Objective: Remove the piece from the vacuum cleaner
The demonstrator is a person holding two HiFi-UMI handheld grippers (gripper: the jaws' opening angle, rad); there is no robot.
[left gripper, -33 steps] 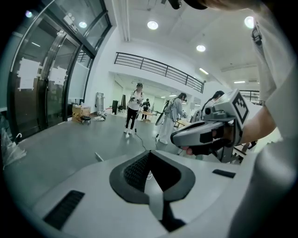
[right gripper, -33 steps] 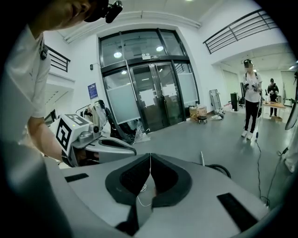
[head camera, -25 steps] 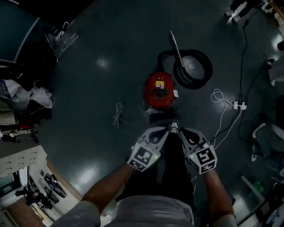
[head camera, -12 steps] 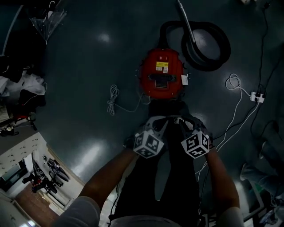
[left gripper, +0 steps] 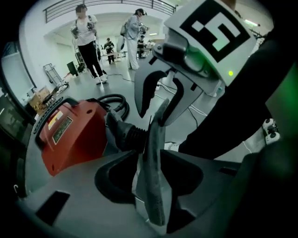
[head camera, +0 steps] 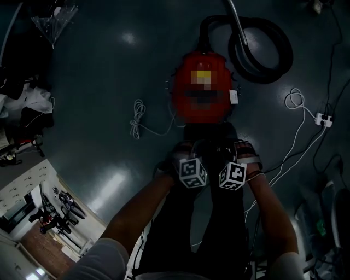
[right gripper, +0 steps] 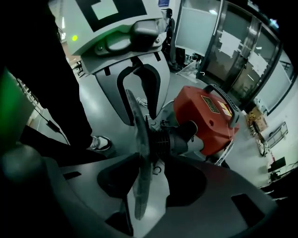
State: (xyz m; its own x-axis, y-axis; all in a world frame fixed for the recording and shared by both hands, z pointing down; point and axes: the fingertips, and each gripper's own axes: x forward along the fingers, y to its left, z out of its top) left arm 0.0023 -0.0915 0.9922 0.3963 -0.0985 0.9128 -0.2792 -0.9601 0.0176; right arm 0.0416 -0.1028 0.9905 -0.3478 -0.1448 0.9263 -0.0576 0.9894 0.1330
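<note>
The red vacuum cleaner (head camera: 202, 93) lies on the dark floor, its black hose (head camera: 262, 52) coiled beyond it. Both grippers hang side by side just short of its near end, the left gripper (head camera: 191, 147) beside the right gripper (head camera: 224, 149). In the left gripper view the red body (left gripper: 70, 135) carries a black ribbed fitting (left gripper: 130, 135) right behind my jaws. The left gripper (left gripper: 158, 118) is opening, its fingers still look pressed together with nothing between them. The right gripper (right gripper: 133, 107) is opening too, fingers together, beside the same fitting (right gripper: 167, 142).
A white cable (head camera: 139, 117) lies coiled left of the vacuum. White leads run to a power strip (head camera: 324, 119) at the right. The metal wand (head camera: 236, 13) rests across the hose coil. People (left gripper: 88, 42) stand far off in the hall.
The vacuum has come nearer in the head view. Both grippers have drawn together and moved forward to its near end.
</note>
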